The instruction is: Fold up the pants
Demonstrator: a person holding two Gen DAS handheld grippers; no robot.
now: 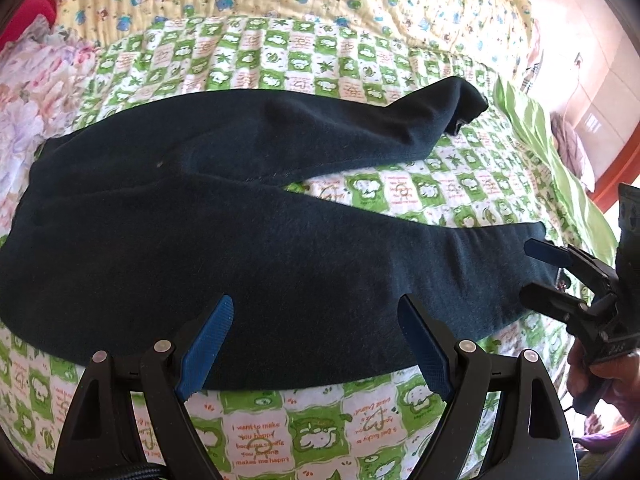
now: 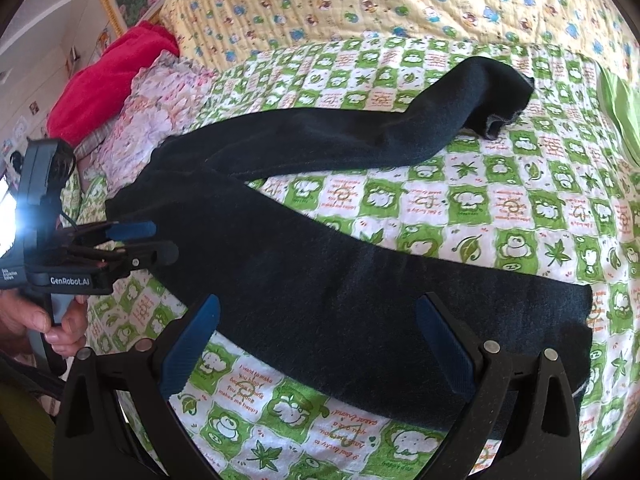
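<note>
Dark navy pants (image 1: 224, 216) lie spread flat on a green-and-white checked quilt (image 1: 320, 432), legs apart in a V; they also show in the right wrist view (image 2: 320, 280). My left gripper (image 1: 316, 320) is open, its blue pads hovering over the near leg's lower edge near the waist end. My right gripper (image 2: 320, 320) is open above the near leg close to its cuff. The right gripper also shows in the left wrist view (image 1: 548, 272), at the cuff. The left gripper shows in the right wrist view (image 2: 156, 240), at the waist.
A yellow printed quilt (image 2: 360, 4) covers the far side of the bed. A red cloth (image 2: 108, 76) and a pink floral cloth (image 2: 152, 116) lie beyond the waist. A green striped cloth (image 1: 536, 136) lies past the far cuff.
</note>
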